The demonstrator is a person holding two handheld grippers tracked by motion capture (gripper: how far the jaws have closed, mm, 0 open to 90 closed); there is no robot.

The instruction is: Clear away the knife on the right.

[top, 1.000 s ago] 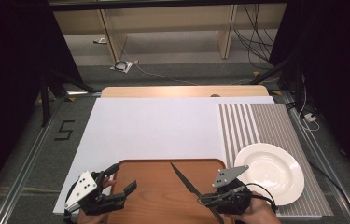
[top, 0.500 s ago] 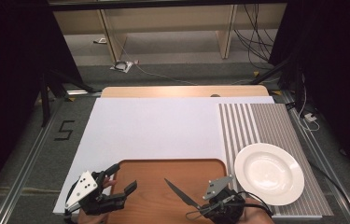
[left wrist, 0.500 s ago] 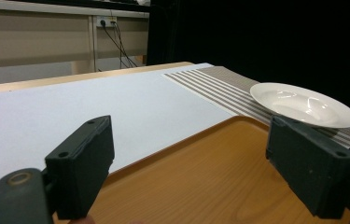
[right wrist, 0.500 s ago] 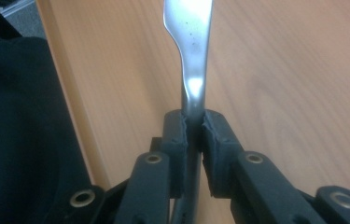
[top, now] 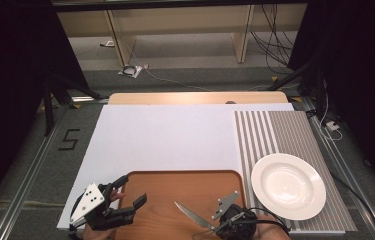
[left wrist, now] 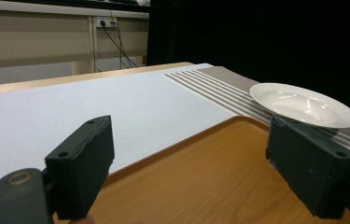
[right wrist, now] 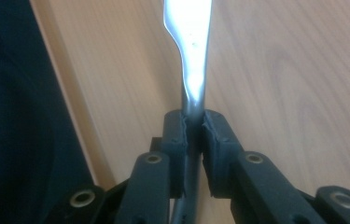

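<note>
Right jaws: pressed tight on the handle of a shiny silver metal table knife (right wrist: 192, 70), one black pad on each side of it.
Right gripper (top: 214, 227): at the near edge of the table, in the person's right hand, above the brown wooden tray (top: 175, 200).
Knife: held clear above the tray, its blade reaching out from the jaws toward the left and away from the person in the high view (top: 191, 216).
Left jaws: spread wide apart, nothing between them.
Left gripper (top: 125, 192): at the tray's near left corner, its grey three-cornered plate on top.
Tray: lies on the white mat (top: 175, 135), at its near edge.
Round white ceramic plate (top: 288, 186): rests on the grey striped placemat (top: 275, 135), just right of the tray.
</note>
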